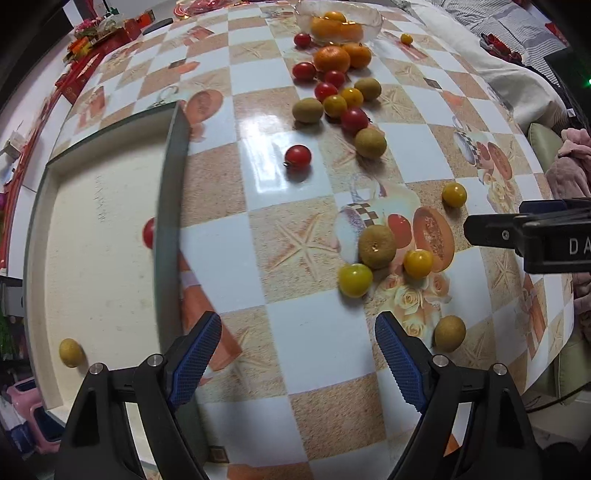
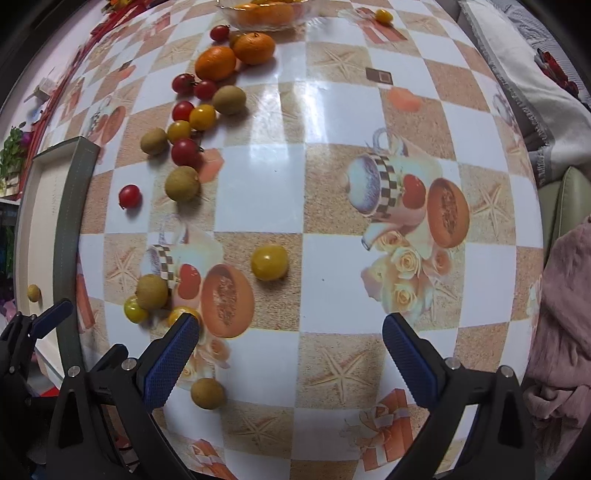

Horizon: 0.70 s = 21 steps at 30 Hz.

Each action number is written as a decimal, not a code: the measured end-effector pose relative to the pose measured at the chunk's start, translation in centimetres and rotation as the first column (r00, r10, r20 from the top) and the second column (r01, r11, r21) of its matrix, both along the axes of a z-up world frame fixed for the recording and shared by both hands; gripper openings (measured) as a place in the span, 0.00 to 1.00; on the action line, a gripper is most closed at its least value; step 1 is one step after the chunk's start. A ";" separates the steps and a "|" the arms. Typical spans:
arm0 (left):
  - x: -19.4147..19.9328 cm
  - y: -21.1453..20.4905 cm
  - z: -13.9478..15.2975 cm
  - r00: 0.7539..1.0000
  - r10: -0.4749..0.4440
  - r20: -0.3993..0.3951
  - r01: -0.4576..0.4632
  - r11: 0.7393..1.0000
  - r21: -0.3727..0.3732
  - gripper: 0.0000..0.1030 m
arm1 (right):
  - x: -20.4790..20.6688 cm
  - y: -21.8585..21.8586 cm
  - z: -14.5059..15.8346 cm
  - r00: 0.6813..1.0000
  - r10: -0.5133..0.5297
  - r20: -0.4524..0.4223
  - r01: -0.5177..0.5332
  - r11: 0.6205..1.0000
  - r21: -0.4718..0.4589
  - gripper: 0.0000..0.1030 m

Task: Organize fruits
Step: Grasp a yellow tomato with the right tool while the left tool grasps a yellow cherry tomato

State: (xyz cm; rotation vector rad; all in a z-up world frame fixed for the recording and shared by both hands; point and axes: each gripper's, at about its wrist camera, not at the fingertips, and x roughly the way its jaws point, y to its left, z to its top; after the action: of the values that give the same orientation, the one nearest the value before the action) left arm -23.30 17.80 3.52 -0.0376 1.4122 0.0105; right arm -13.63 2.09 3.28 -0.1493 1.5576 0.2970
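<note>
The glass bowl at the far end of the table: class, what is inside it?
The glass bowl holds oranges, and a small yellow fruit sits on top of them. Anything beneath the oranges is covered, so an exact count cannot be given.

My left gripper [image 1: 298, 343] has black plastic arms, silver round screws at the pivots and blue pads [image 1: 195, 356] with a fine cross-hatched grip. My right gripper [image 2: 290, 347] is built the same; its black body carries white letters "DA".
</note>
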 end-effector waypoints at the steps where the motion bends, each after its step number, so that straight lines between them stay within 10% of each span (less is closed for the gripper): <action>1: 0.1 -0.2 -0.2 1.000 -0.004 -0.003 0.004 1.000 0.000 0.84 | 0.0 -0.2 -0.2 1.000 -0.001 -0.002 0.001 1.000 0.003 0.97; 9: 1.5 -1.2 -1.4 1.000 0.009 -0.011 -0.009 1.000 0.010 0.83 | 1.3 0.4 -1.9 0.999 0.032 0.004 -0.032 0.999 0.013 0.75; 21: 1.9 -2.5 -2.4 0.999 0.019 -0.030 -0.018 0.999 0.028 0.52 | 1.8 4.9 -1.9 0.989 0.134 0.066 -0.133 0.991 -0.033 0.29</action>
State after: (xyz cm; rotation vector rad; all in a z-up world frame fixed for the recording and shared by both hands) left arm -21.36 15.25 1.16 -0.0275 1.4416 0.0466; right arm -11.84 6.96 1.36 -0.2842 1.4878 0.3714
